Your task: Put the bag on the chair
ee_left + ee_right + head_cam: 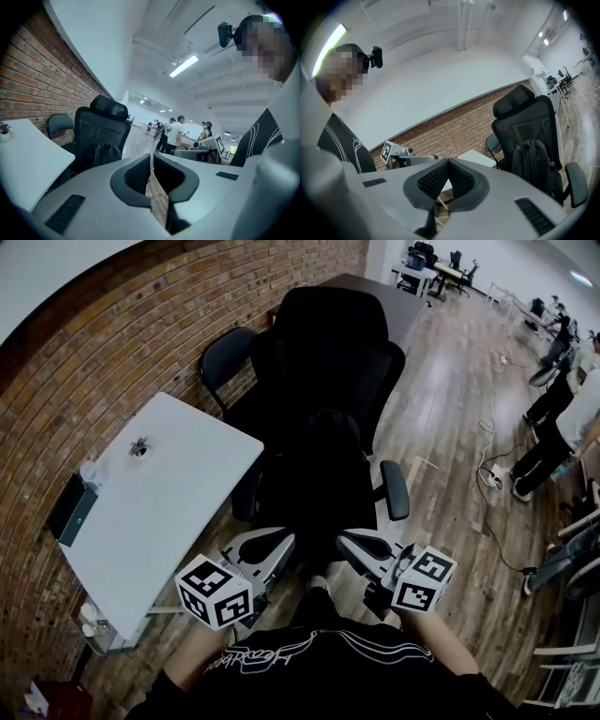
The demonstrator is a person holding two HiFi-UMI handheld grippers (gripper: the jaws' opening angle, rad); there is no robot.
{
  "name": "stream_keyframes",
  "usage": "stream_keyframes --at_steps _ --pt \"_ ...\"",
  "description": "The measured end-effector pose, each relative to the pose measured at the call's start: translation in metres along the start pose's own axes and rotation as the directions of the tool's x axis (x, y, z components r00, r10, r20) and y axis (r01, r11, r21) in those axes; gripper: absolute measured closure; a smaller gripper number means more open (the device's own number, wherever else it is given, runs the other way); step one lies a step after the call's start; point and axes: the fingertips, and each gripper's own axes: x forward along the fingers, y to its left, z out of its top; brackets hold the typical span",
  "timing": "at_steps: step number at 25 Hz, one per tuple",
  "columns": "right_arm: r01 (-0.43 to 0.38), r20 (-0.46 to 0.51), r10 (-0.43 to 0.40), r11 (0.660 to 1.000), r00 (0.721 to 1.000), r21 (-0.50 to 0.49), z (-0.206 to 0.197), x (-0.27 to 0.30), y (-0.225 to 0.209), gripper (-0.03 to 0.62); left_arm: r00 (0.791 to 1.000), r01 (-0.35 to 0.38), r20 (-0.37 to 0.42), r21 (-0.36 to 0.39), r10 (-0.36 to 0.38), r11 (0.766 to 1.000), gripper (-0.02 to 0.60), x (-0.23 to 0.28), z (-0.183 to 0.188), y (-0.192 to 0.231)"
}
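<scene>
Head view: the bag (323,446) stands upright on the chair (330,329), against its back. The left gripper (274,545) and right gripper (358,547) hang side by side just before the chair, jaws closed and empty.

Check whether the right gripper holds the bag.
No: the bag leans on the chair, apart from the right gripper, shut and empty.

There are two grippers, the left gripper (272,545) and the right gripper (361,547). Each carries one marker cube, so two cubes. Ahead of both grippers stand two chairs: one high-backed office chair (333,334) and one smaller chair (225,357) behind it. One bag (532,164) lies on the office chair. Left of the left gripper is one white table (178,484). Far to the right of the right gripper are several persons (562,418); I cannot tell their exact number.
</scene>
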Motion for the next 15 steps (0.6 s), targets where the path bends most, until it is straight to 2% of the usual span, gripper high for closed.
stream_keyframes --at_steps 6,15 --pt "0.017 -0.021 -0.017 1.0 1.0 -0.002 -0.008 0.0 0.0 0.599 1.0 -0.02 -0.019 0.011 0.02 1.0 0.535 -0.005 -0.008 0.001" --pt "0.026 -0.045 -0.025 1.0 0.999 0.018 -0.018 -0.002 -0.003 0.598 0.999 -0.031 -0.044 -0.012 0.031 0.999 0.535 -0.002 -0.019 0.0"
